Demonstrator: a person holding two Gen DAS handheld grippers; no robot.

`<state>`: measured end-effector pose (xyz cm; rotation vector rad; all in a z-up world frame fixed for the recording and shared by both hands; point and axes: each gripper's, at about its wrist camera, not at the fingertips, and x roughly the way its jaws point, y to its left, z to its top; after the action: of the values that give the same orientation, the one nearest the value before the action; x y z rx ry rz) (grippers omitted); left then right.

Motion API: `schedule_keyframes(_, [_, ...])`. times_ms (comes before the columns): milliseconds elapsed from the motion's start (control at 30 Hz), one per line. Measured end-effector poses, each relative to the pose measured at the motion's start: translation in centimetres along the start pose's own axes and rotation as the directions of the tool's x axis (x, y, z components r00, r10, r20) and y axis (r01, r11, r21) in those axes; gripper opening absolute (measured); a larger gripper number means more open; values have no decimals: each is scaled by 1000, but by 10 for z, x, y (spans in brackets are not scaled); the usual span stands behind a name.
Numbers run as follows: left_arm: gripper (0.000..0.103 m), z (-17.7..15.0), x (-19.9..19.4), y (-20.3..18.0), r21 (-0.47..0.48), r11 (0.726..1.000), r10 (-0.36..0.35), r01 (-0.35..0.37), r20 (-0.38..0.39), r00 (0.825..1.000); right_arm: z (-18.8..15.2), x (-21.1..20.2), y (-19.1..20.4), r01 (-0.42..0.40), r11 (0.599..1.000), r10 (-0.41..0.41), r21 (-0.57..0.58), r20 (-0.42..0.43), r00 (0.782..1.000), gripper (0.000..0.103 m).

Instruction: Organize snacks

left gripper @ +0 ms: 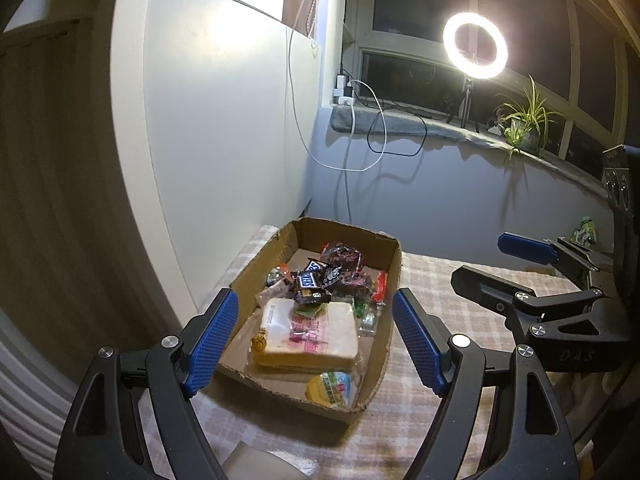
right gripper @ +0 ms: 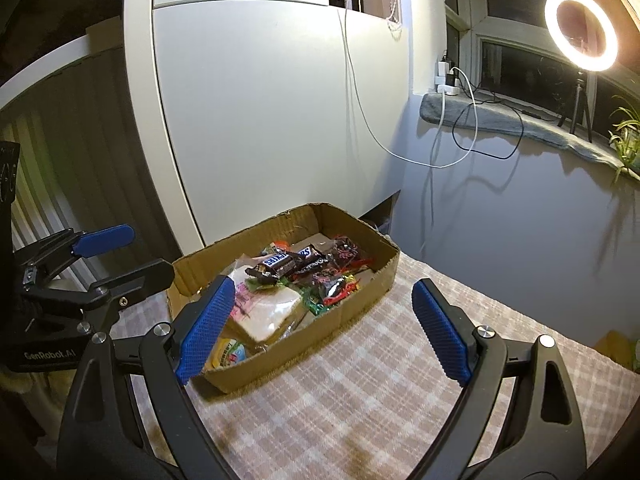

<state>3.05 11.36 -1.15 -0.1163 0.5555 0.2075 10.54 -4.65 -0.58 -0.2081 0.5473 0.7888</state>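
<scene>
Cardboard box [left gripper: 280,252], shallow and open-topped, stands on a table covered with a pink-and-white checked cloth [right gripper: 360,380], close to a white cabinet panel [right gripper: 260,120]. The box rim is torn and ragged along its cut edges. It holds the snacks.

Contents, near end to far end: a small yellow cup with a printed foil lid [left gripper: 332,390], lying against the near wall; a wrapped sandwich of white bread [left gripper: 316,336] in clear film with pink lettering, lying flat and taking up most of the near half; two dark Snickers bars [right gripper: 290,262] resting on and just beyond the sandwich, one overlapping the other; dark wrapped sweets with pink pattern [left gripper: 344,258] toward the far wall; small green and red wrapped candies [right gripper: 332,296] along one side wall. Several wrappers overlap; their exact number cannot be told.

Left gripper [left gripper: 316,340]: jaws spread wide, blue pads apart, nothing between them, raised above the near end of the box. Right gripper [right gripper: 320,328]: jaws likewise wide, empty, above the cloth beside the box's near corner. Neither touches the box.

Surroundings: a lit ring light [left gripper: 475,46] on a small tripod and a potted plant [left gripper: 524,124] stand on the window sill; white and black cables [left gripper: 360,136] hang from chargers at the sill's end.
</scene>
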Motion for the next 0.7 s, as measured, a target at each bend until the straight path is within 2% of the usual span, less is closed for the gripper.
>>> schedule_keyframes(700, [80,-4,-16,-7,6,1000,13,-13,17,1000,-8,-24,1,18,1000,-18,6,18,1000,93])
